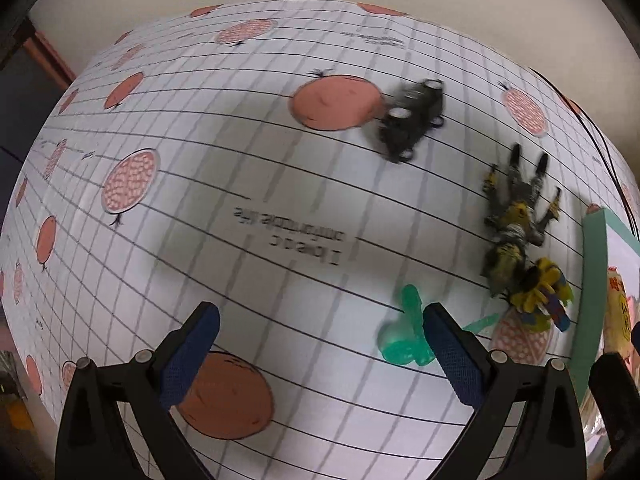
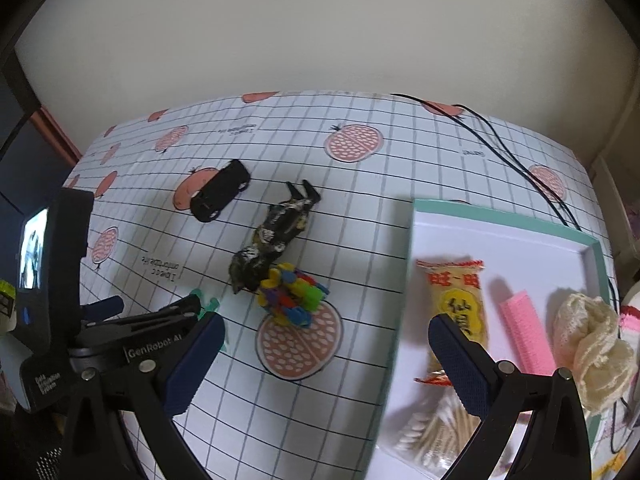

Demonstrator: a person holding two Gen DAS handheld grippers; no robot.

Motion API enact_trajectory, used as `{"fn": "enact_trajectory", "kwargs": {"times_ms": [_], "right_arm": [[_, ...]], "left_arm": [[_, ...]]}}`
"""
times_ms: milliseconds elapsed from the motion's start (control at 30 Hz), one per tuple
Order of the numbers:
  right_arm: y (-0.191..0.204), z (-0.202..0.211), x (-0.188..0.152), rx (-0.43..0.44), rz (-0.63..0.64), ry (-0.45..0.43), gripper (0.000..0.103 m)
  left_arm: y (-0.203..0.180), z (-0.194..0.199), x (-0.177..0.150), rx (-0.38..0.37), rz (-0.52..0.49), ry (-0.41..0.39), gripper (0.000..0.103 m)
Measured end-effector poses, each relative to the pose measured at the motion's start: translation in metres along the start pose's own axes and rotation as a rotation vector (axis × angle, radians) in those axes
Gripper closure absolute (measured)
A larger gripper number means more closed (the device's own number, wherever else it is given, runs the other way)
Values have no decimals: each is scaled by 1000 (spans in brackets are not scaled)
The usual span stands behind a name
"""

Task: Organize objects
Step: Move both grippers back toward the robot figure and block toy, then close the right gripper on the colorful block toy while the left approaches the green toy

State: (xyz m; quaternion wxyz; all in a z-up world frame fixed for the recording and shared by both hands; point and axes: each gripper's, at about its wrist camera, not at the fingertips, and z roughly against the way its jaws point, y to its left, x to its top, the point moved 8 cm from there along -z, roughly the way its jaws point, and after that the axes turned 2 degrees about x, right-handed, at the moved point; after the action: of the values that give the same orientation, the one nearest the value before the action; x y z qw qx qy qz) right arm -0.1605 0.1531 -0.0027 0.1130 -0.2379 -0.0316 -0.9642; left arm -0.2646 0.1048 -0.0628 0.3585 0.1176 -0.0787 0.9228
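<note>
Left wrist view: the left hand-held gripper (image 1: 320,344) hangs wide open and empty over the tabletop (image 1: 240,200), the green toy (image 1: 404,336) just beside its right finger. Right hand-held gripper (image 2: 326,354), also wide open, straddles the tray's (image 2: 400,320) left edge, with the snack packet (image 2: 456,308) near its right finger.

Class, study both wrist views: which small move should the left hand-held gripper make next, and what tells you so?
Probably shift the left hand-held gripper a little to its right and lower it to straddle the green translucent toy. Its jaws are open and empty, with the toy lying just beside the right finger, outside the gap. The tray already holds sorted items, while this toy remains on the tablecloth.
</note>
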Motion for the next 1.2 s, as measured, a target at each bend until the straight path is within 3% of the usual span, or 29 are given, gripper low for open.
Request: {"fn": "enact_trajectory", "kwargs": {"times_ms": [200, 600, 1000, 1200], "right_arm": [[15, -9, 1, 17, 30, -16, 1], [17, -29, -2, 35, 31, -9, 19], [18, -47, -3, 28, 12, -15, 27], [15, -52, -5, 40, -13, -8, 41]], "left_arm": [[12, 7, 4, -51, 47, 5, 3], [2, 15, 3, -148, 67, 23, 5], [-9, 19, 1, -185, 78, 28, 5], [-16, 18, -2, -182, 74, 31, 5]]}}
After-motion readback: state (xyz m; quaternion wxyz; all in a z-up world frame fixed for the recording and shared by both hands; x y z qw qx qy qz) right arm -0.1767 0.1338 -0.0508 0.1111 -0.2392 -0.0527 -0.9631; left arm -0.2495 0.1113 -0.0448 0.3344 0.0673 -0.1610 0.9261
